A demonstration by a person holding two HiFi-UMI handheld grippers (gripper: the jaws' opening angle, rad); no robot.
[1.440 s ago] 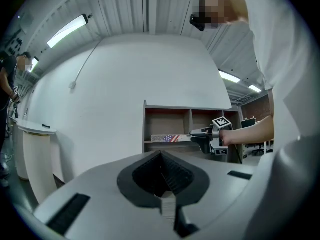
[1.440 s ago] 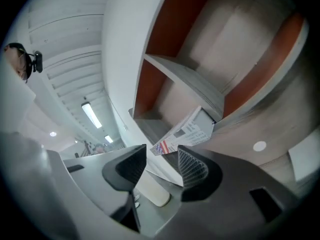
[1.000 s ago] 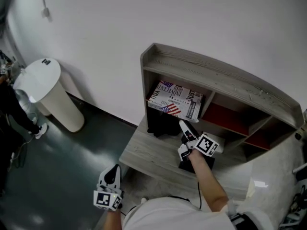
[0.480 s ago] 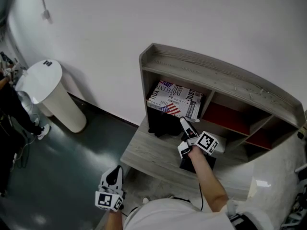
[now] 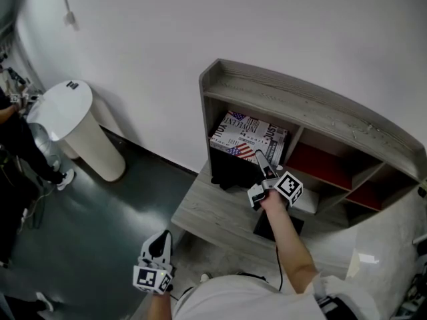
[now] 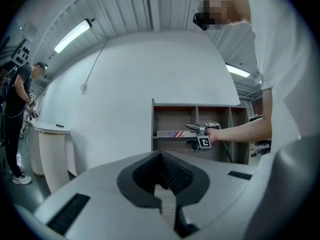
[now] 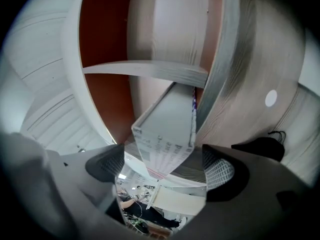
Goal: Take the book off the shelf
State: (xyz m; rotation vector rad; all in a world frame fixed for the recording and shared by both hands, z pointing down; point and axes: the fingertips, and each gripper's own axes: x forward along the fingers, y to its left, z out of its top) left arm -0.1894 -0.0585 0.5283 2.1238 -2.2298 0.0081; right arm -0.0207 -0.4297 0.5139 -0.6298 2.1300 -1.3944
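The book (image 5: 250,135), its cover printed with text and a US flag, lies flat in the left compartment of the grey wooden shelf (image 5: 313,109). My right gripper (image 5: 256,173) reaches to the book's front edge. In the right gripper view the book's corner (image 7: 167,129) sits in the gap of my right gripper (image 7: 162,166), clear of both pads; its jaws have just been opening and stand wide. The left gripper view shows the book (image 6: 172,133) and my right gripper (image 6: 197,130) from afar. My left gripper (image 5: 157,240) hangs low in front of the shelf, shut and empty.
A dark object (image 5: 230,172) sits below the book's compartment, and a black item (image 5: 273,227) lies on the low wooden platform (image 5: 207,212). The middle compartments have red backs (image 5: 320,165). A white round pedestal (image 5: 73,122) stands at left, with a person (image 5: 17,145) beyond it.
My right gripper has moved up and in toward the book's front edge and rolled, and its jaws stand wider. The left gripper has stayed put.
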